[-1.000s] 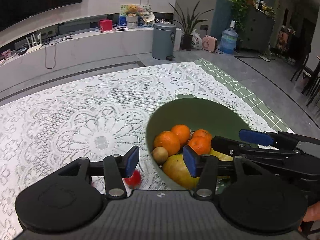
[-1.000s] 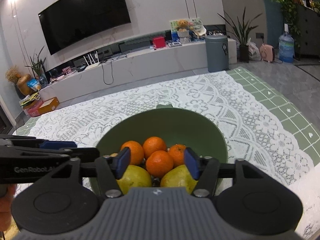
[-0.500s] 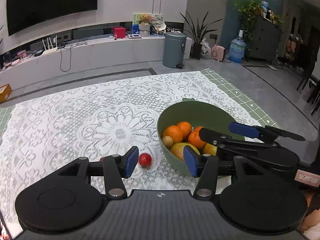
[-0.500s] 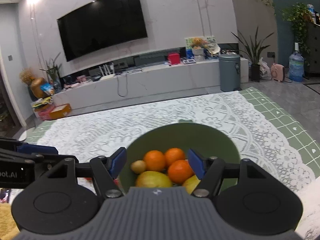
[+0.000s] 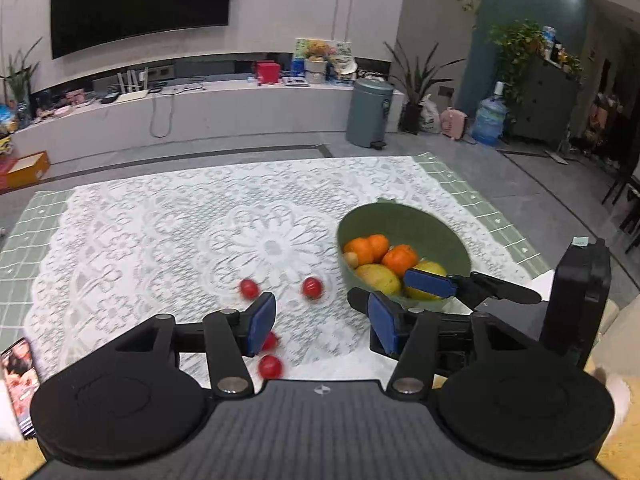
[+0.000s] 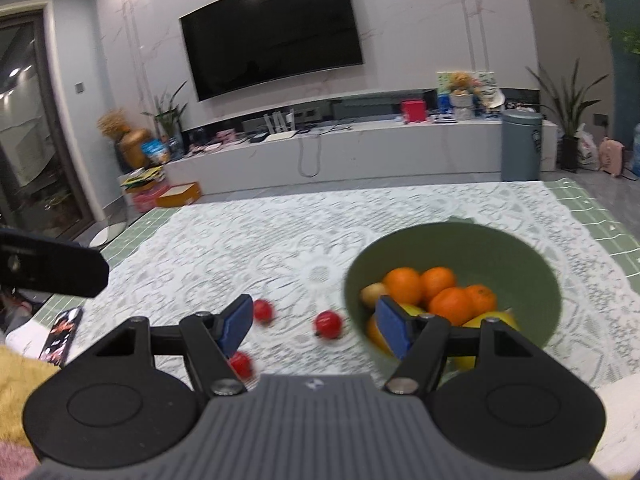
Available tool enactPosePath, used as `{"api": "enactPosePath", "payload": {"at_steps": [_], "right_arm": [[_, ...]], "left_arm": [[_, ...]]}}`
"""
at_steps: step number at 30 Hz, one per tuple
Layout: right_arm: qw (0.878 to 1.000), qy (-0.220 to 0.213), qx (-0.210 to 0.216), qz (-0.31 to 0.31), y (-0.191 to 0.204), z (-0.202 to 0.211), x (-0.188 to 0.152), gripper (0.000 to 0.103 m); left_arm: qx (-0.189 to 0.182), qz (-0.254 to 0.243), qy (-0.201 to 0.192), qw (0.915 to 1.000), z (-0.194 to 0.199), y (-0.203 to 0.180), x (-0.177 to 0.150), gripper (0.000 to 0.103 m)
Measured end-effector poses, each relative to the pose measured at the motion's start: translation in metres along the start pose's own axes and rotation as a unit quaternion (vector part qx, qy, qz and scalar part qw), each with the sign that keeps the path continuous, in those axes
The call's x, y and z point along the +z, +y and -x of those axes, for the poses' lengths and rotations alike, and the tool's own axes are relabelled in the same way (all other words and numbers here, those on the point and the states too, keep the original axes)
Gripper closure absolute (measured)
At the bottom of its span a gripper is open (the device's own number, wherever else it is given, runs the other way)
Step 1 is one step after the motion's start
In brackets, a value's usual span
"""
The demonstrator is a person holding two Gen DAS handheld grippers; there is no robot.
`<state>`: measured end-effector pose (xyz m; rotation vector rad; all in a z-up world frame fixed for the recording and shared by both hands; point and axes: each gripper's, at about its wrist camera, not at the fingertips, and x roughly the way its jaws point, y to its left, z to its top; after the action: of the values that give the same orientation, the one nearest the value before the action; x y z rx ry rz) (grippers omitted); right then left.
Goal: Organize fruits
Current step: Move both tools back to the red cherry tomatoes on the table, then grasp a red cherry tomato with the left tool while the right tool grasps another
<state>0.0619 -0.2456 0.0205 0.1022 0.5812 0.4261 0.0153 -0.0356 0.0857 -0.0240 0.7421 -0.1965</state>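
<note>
A green bowl (image 5: 434,230) (image 6: 520,256) on the lace tablecloth holds several oranges (image 5: 362,249) (image 6: 452,304), yellow-green pears (image 5: 378,278) and a small brownish fruit (image 6: 372,293). Several small red fruits lie on the cloth left of the bowl (image 5: 312,287) (image 5: 249,288) (image 5: 270,366) (image 6: 329,323) (image 6: 263,310). My left gripper (image 5: 322,322) is open and empty, above the near cloth. My right gripper (image 6: 316,330) is open and empty, left of the bowl's near rim; it also shows in the left wrist view (image 5: 430,284).
A phone (image 5: 18,384) (image 6: 60,334) lies at the table's near left edge. The green checked cloth border (image 5: 24,236) frames the lace. Beyond the table stand a TV console (image 5: 200,116), a grey bin (image 5: 370,112) and a water jug (image 5: 488,120).
Both grippers have pulled back and up from the bowl, so more table shows. More red fruits have come into view left of the bowl. Both grippers stay open.
</note>
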Motion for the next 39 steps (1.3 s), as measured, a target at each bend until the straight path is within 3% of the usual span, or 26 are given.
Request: {"api": "enactPosePath", "payload": {"at_steps": [11,16,20,26,29,39], "right_arm": [[0.996,0.054,-0.004,0.078,0.052,-0.018,-0.031,0.039],[0.990,0.076,-0.009,0.115,0.063,-0.027,-0.041,0.040],[0.986,0.086,-0.007,0.143,0.069,-0.033,-0.045,0.047],[0.978,0.106,0.002,0.180,0.080,-0.050,-0.052,0.055],[0.976,0.115,0.010,0.184,0.082,-0.058,-0.053,0.056],[0.977,0.142,0.047,0.150,0.084,-0.091,-0.051,0.064]], "left_arm": [[-0.008,0.033,0.069,0.9970,-0.044,0.060,-0.035,0.039],[-0.044,0.050,0.090,0.9937,-0.069,0.077,-0.049,0.039],[-0.076,0.062,0.095,0.9907,-0.081,0.088,-0.055,0.039],[-0.094,0.080,0.099,0.9875,-0.102,0.105,-0.059,0.042],[-0.104,0.080,0.104,0.9858,-0.111,0.108,-0.060,0.043],[-0.078,0.108,0.096,0.9865,-0.122,0.122,-0.062,0.046]]}}
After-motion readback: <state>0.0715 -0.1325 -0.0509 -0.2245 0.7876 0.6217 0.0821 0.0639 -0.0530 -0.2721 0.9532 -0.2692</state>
